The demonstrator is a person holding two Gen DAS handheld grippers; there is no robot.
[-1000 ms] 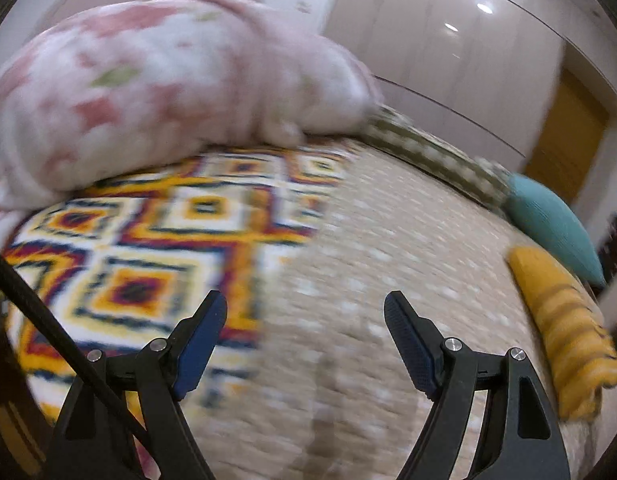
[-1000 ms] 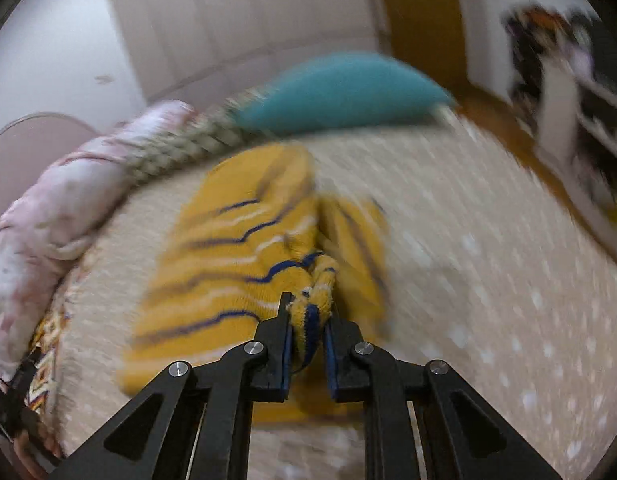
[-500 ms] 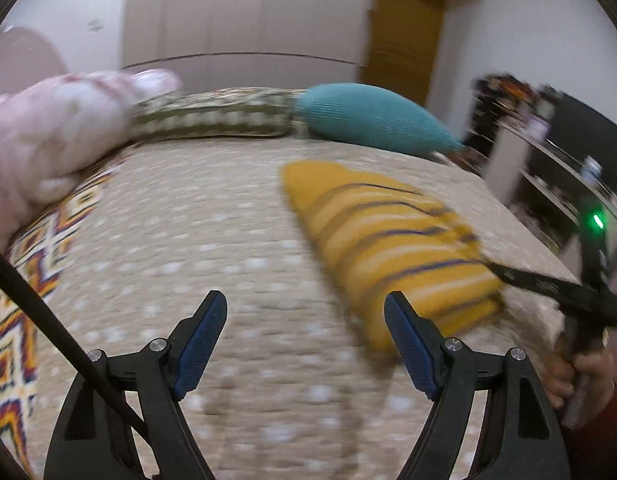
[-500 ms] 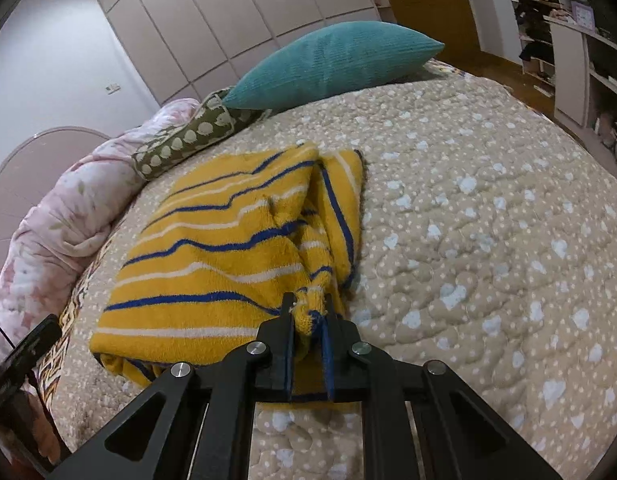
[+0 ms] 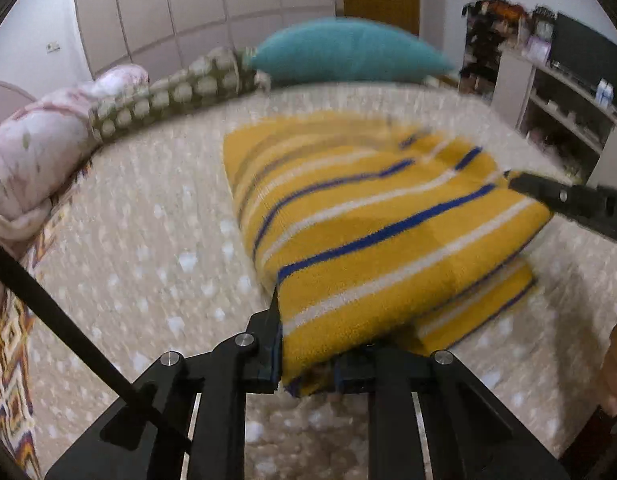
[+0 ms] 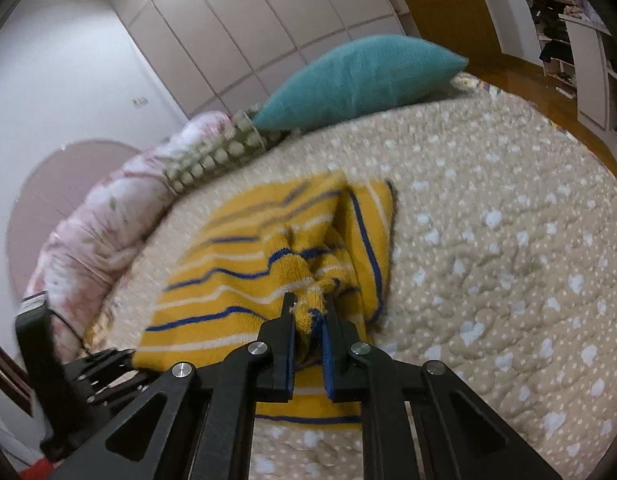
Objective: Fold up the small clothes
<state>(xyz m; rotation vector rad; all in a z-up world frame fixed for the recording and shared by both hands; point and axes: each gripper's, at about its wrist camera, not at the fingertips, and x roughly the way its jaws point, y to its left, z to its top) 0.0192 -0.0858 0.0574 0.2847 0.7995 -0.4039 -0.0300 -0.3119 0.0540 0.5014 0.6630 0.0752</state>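
A yellow garment (image 5: 368,220) with blue and white stripes lies folded on the beige dotted bedspread (image 5: 148,260). My left gripper (image 5: 308,360) is at its near corner. Its jaws are closing, and the cloth's edge sits pinched between the pads; the right finger is hidden under the fabric. My right gripper (image 6: 310,320) is shut on a bunched-up piece of the same garment (image 6: 244,264). In the left wrist view the right gripper (image 5: 568,200) reaches in from the right onto the far side. In the right wrist view the left gripper (image 6: 100,368) shows at the lower left.
A teal pillow (image 5: 348,52), a dotted olive bolster (image 5: 168,96) and a pink floral duvet (image 5: 40,152) line the far side of the bed. A bright patterned blanket (image 5: 8,360) lies at the left edge. Shelves (image 5: 568,100) stand to the right. A person's hand (image 5: 616,360) is at the right edge.
My left gripper swung right from the patterned blanket to the garment's near corner, and its wide jaws came together on the cloth. The right gripper kept its grip and barely moved.
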